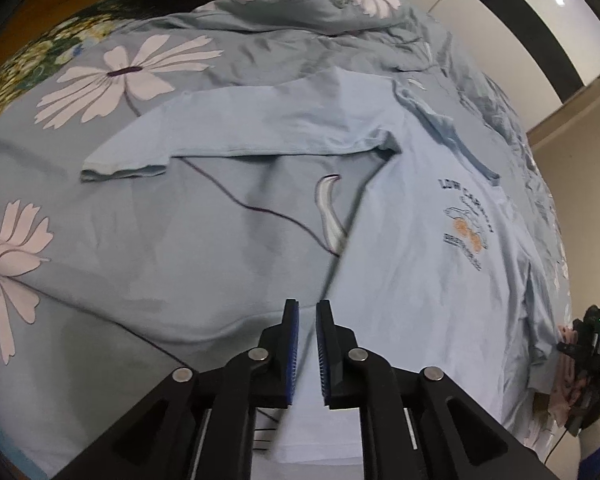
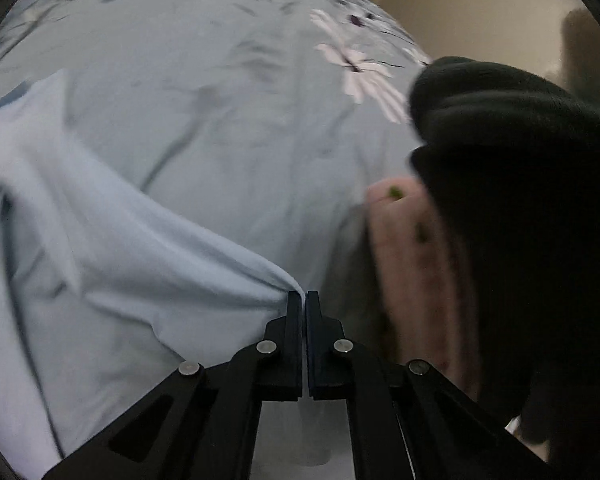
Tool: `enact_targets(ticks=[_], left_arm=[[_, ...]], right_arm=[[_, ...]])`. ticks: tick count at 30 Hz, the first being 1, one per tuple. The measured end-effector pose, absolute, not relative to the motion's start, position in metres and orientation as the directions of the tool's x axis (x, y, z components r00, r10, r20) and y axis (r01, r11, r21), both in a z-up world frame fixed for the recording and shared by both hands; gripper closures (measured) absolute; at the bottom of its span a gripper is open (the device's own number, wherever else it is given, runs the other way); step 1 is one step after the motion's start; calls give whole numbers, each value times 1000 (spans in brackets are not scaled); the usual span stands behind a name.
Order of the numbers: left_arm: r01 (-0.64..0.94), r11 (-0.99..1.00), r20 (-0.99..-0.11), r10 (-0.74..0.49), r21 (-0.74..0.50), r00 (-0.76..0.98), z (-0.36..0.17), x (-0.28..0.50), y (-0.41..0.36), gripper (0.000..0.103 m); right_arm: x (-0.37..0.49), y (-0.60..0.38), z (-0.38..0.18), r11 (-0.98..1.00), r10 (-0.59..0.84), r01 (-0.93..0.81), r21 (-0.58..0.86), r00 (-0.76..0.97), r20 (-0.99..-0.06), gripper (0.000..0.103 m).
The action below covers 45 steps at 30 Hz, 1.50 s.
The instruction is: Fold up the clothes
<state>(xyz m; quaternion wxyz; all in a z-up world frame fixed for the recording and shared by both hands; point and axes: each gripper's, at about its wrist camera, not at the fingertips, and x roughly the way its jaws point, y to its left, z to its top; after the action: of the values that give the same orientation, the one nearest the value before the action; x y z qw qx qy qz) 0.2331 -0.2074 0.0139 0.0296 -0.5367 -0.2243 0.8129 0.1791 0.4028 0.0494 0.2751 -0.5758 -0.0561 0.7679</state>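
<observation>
The bed [image 1: 188,240], under a blue sheet printed with big pale flowers, carries the pale blue T-shirt [image 1: 400,280] spread flat, its printed chest facing up and one sleeve [image 1: 128,160] stretched out to the left. Dark folded clothes [image 2: 512,208] and a pink one lie at the right. I would say the first fold is starting: the shirt's right edge must next be carried across to the left. The right hand-held gripper [image 2: 303,300] is clenched on that edge, cloth bunching up to its tips, held low. The left hand-held gripper [image 1: 307,312] hovers just above the near hem, jaws slightly apart, gripping nothing.
</observation>
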Motion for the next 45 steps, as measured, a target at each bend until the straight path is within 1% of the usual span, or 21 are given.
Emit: enact_targets(ticks=[2,8,9,10,11,12,13,16,18,21,23,26,29,31,36,39,40,41,42,44,45], left_arm=[[212,-894,-863,283,-396,-418,10,233,-213,89],[226,-895,-872,273,-385,-407,5,222,-221,78],[217,-898,-872,274,-383,-405,5,216,-220,77],[208,-902,-873,274,-379,-403,6,210,-218,77],[190,-909,-874,272,-370,-402,8,201,-215,76],[164,-919,-874,270,-360,-405,11,190,-212,75],[141,-926,-872,268,-350,-409,14,179,-208,72],[59,-946,-866,266,-319,-424,26,138,-194,65],[3,-957,-862,259,-289,-435,35,104,-182,64],[-97,-969,-857,247,-228,-451,46,48,-159,63],[-182,-969,-856,236,-170,-461,50,13,-140,57],[-294,-954,-863,202,-65,-463,46,-28,-116,54],[-383,-923,-881,149,39,-448,31,-65,-96,54],[-419,-905,-895,127,71,-427,18,-85,-88,54],[-499,-864,-902,157,72,-402,4,-115,-75,54],[-543,-838,-904,183,62,-387,3,-122,-70,54],[-552,-832,-905,194,53,-379,3,-124,-69,61],[-555,-831,-906,216,25,-363,3,-125,-71,72],[-558,-830,-907,237,-3,-348,4,-126,-73,76],[-551,-832,-902,286,-66,-324,6,-129,-78,92],[-543,-834,-897,312,-102,-312,6,-130,-82,95]], right_arm=[[172,414,48,-819,513,-389,-422,-165,-843,102],[164,412,47,-860,453,-350,-372,-185,-872,101],[165,410,49,-869,435,-348,-353,-196,-879,98],[166,407,53,-873,426,-348,-341,-207,-880,88],[168,403,58,-876,423,-347,-335,-220,-879,82],[168,397,63,-882,413,-344,-322,-238,-879,72],[167,387,71,-895,392,-332,-297,-268,-880,67],[155,363,93,-938,317,-254,-234,-366,-875,65],[139,351,100,-974,198,-186,-128,-429,-882,65],[100,339,95,-994,40,-113,11,-445,-895,65],[70,332,89,-994,-47,-66,84,-440,-897,65],[27,328,75,-996,-87,21,87,-436,-895,65],[-9,319,63,-992,-123,88,95,-414,-902,65],[-32,311,53,-987,-138,126,96,-393,-909,65],[-66,300,32,-965,-175,247,93,-337,-925,65],[-77,297,22,-949,-199,297,103,-313,-929,65],[-79,295,20,-945,-207,310,109,-305,-929,65],[-81,293,18,-937,-218,329,116,-295,-930,65],[-82,291,16,-930,-231,347,124,-285,-930,65],[-82,288,15,-914,-267,376,154,-270,-925,65],[-81,288,15,-908,-285,384,171,-263,-922,70]])
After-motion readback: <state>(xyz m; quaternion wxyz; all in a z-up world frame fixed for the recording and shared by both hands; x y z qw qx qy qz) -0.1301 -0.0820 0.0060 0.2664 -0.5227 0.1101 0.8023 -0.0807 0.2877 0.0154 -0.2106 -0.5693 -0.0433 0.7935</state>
